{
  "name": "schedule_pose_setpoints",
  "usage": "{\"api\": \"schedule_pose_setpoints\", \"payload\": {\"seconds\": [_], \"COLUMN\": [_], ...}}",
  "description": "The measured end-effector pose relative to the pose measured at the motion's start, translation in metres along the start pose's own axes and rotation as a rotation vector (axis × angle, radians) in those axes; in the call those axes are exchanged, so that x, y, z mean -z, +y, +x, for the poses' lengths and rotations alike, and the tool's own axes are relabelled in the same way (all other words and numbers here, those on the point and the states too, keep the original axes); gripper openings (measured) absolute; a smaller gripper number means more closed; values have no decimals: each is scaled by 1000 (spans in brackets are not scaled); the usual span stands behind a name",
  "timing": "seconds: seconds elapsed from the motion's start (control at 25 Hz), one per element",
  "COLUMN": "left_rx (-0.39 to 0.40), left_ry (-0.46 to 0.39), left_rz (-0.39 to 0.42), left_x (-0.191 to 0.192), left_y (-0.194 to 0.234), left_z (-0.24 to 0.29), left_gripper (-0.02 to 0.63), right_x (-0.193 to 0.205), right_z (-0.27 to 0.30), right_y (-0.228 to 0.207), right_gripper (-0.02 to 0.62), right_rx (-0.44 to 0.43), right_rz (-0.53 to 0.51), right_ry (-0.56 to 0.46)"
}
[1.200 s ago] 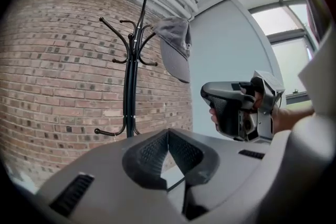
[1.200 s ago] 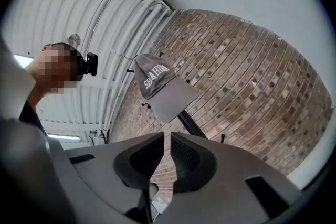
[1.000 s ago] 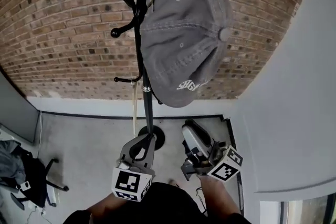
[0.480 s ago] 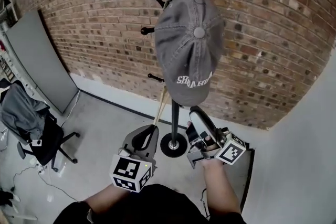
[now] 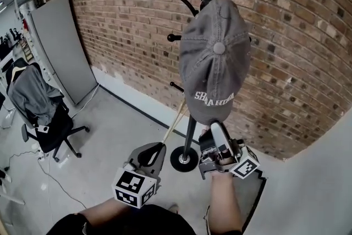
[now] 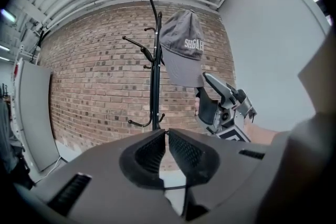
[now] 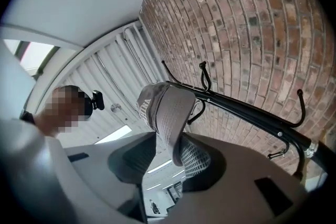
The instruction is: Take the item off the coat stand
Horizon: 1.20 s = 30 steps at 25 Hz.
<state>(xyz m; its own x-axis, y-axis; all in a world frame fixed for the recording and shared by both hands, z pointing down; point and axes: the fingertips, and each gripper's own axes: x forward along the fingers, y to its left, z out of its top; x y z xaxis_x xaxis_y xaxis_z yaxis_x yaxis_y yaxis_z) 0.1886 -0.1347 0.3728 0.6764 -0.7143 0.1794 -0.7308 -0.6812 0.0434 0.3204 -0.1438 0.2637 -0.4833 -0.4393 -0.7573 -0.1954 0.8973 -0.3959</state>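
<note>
A gray baseball cap (image 5: 214,58) hangs on the black coat stand (image 5: 190,132), in front of a red brick wall (image 5: 126,19). The cap is directly above the right gripper (image 5: 213,135), with its brim pointing down to it. On the cap there are white letters that begin with "SH"; the other letters I cannot read with certainty.

In the right gripper view the jaws stand apart and the brim (image 7: 170,113) comes down between them. The brim lies near or against the meshed pad of one jaw, and a gap is visible between the brim and the other jaw, so the jaws are not closed on it.

The left gripper (image 5: 155,148) is beside the right one, a little lower, and well apart from the cap. Its jaws are brought together, with only a thin slit at the tips, and nothing is between them. Beyond its tips is the round base of the stand. A thin wooden stick (image 5: 175,121) leans at the pole, just above this gripper.

Far to the left of both grippers are an office chair (image 5: 55,137) with a gray jacket (image 5: 33,96) on it, and a gray panel (image 5: 60,47) leaning on the wall.
</note>
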Motion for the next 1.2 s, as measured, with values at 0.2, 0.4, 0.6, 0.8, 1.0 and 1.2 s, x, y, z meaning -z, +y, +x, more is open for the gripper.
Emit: {"api": "schedule_pose_setpoints", "payload": {"seconds": [0.2,0.4,0.6,0.8,1.0,1.2], "left_rx": [14,38,70,110,100,17], "left_ry": [-3,-31,-53,-96,-143,-163], "left_rz": [5,13,9,-7,-40,-70], "left_x": [-3,-17,-31,-44,-44,-33], "left_y": [-1,6,19,20,31,70], "left_z": [-5,-12,-17,-26,-43,-75], "left_gripper": [35,35,35,35,35,35], "right_x": [1,2,3,-6,-15,18], "right_z": [16,26,32,50,83,118], "right_y": [11,44,83,115,141,157], "right_gripper": [120,67,34,34,34,32], "right_rx": [-69,-134,-176,-195,-225,-259], "right_rz": [8,-43,-88,-162,-242,-256], "right_ry": [-24,-34,-44,-25,28,102]}}
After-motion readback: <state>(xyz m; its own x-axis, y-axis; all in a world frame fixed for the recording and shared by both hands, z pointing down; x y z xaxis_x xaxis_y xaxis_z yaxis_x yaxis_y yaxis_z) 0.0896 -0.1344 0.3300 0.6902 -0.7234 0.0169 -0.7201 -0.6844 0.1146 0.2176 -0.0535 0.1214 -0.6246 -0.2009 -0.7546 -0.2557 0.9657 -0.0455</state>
